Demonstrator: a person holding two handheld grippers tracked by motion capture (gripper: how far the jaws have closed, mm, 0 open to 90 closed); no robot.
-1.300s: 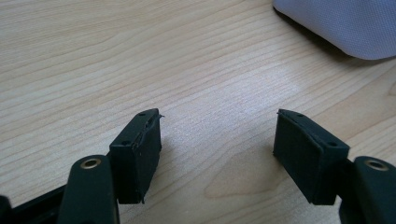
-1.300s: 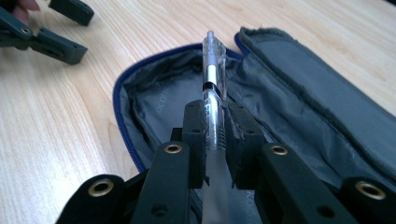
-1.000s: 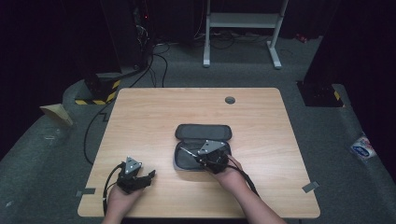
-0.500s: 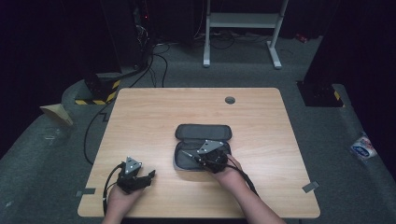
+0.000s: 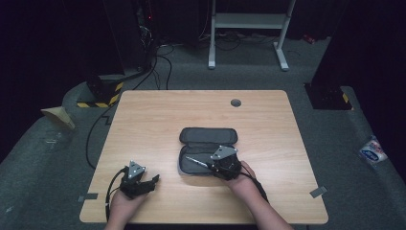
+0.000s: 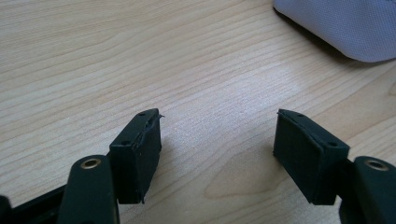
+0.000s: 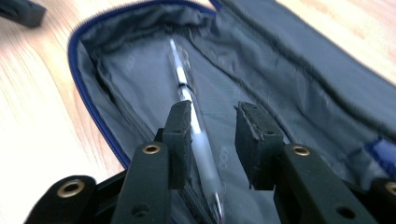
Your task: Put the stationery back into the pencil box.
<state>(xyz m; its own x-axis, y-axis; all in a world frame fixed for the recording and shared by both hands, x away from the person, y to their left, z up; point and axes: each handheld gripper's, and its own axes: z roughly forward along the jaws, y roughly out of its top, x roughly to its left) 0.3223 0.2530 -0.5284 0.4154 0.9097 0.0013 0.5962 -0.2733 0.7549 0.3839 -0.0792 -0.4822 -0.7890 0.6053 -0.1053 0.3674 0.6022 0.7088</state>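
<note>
A: What carries it all?

B: A wooden bench [image 5: 158,124], pale, with a small round grommet [image 5: 235,102] near its far edge, right of the middle.

A: And the biggest thing on it?

B: A dark zip case [image 5: 208,136], lying open a little right of the bench's middle, toward the near edge. Its lid half lies on the far side and its tray half on the near side. In the right gripper view the lining is grey and the zip edge blue.

A: The grippers?

B: The right gripper [image 5: 216,164] sits over the near half of the case, held by the person's right hand [image 5: 244,178]. The left gripper [image 5: 154,180] rests near the bench's near left corner, in the left hand [image 5: 125,201], well apart from the case.

A: How do the jaws stand?

B: The left gripper's [image 6: 217,140] are wide apart with bare wood between them and hold nothing. The right gripper's [image 7: 212,133] are partly open, with a gap between the pads.

A: Anything in that gap?

B: A pen [image 7: 196,126], clear and white, lies in the case along its length. It runs under the jaws beside the left pad [image 7: 178,135]. I cannot tell whether it touches that pad; the right one stands clear of it.

A: Seen from above?

B: The pen [image 5: 195,161] shows as a thin pale line in the near half.
</note>
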